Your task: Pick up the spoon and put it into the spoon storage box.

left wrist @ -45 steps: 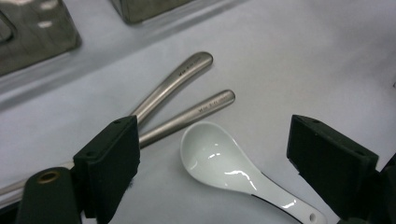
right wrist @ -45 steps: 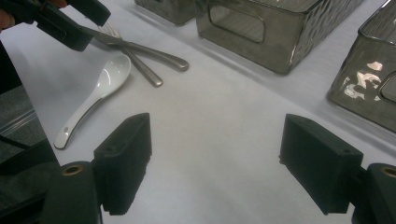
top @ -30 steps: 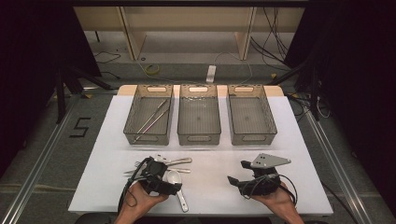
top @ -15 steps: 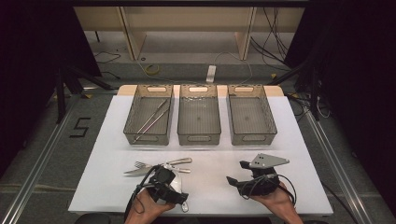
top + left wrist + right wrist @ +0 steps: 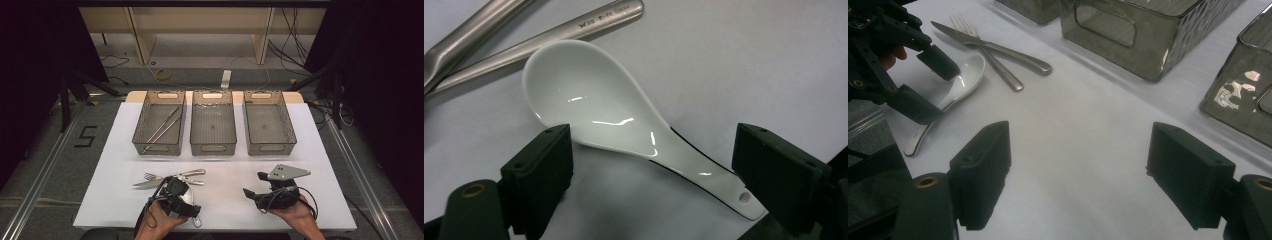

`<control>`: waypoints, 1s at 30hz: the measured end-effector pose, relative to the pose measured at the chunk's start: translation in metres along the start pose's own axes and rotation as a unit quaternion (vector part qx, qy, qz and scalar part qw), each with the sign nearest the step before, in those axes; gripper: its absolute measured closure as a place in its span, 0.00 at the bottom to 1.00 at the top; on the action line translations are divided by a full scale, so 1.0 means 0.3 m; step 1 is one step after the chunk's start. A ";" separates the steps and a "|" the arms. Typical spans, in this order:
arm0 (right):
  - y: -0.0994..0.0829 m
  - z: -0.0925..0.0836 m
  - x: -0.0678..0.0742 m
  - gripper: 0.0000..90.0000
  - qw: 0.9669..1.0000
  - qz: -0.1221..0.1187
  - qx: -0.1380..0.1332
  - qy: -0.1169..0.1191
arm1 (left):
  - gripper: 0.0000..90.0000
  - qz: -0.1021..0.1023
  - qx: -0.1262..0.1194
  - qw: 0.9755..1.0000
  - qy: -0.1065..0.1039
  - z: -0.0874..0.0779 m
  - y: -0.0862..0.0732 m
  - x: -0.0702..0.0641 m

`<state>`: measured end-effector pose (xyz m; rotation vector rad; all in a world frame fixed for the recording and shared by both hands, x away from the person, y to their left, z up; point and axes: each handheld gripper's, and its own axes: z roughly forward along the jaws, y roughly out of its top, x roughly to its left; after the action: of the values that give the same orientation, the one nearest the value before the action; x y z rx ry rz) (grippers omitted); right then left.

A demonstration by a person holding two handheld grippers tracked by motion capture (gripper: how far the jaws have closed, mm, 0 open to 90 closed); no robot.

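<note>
A white ceramic spoon (image 5: 594, 100) lies on the white table, its handle running between the jaws of my left gripper (image 5: 656, 170). That gripper is open and angled down over the spoon; I cannot tell whether it touches it. In the high view the left gripper (image 5: 182, 200) sits at the front left, covering most of the spoon. From the right gripper view, the spoon (image 5: 965, 75) lies between the left gripper's two black fingers (image 5: 938, 62). My right gripper (image 5: 1080, 175) is open above bare table, at the front right in the high view (image 5: 257, 192).
A metal knife (image 5: 150, 182) and fork (image 5: 155, 176) lie just beyond the spoon. Three grey mesh bins stand in a row farther back: left (image 5: 155, 148), middle (image 5: 213, 148), right (image 5: 272, 148). The left bin holds thin metal sticks (image 5: 162, 127).
My left gripper has shifted slightly right and come down so its jaws straddle the spoon. The right gripper has stayed in place.
</note>
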<state>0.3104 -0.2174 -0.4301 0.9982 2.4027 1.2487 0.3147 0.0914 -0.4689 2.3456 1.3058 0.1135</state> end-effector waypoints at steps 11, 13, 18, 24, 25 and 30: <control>0.000 -0.001 0.000 0.29 1.000 0.000 -0.001 0.000 | 0.25 0.014 0.011 0.999 0.026 0.008 -0.002 0.006; 0.000 -0.002 -0.001 0.30 1.000 -0.001 0.000 0.000 | 0.29 0.018 0.010 0.999 0.029 0.006 -0.003 0.006; 0.001 -0.004 -0.002 0.30 1.000 -0.001 -0.002 -0.001 | 0.47 0.036 0.006 0.998 0.047 -0.002 -0.007 0.009; 0.001 -0.002 -0.001 0.30 1.000 -0.001 -0.001 -0.001 | 0.67 0.048 0.005 0.998 0.048 -0.009 -0.007 0.006; 0.001 -0.002 -0.002 0.30 1.000 0.000 -0.001 -0.001 | 0.69 0.047 0.005 0.998 0.047 -0.010 -0.007 0.007; 0.002 0.000 -0.001 0.30 1.000 -0.001 -0.001 -0.001 | 0.79 0.051 0.006 0.997 0.055 -0.019 -0.010 0.011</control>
<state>0.3109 -0.2174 -0.4294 0.9965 2.3985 1.2492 0.3126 0.0975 -0.4654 2.4470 1.2386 0.2711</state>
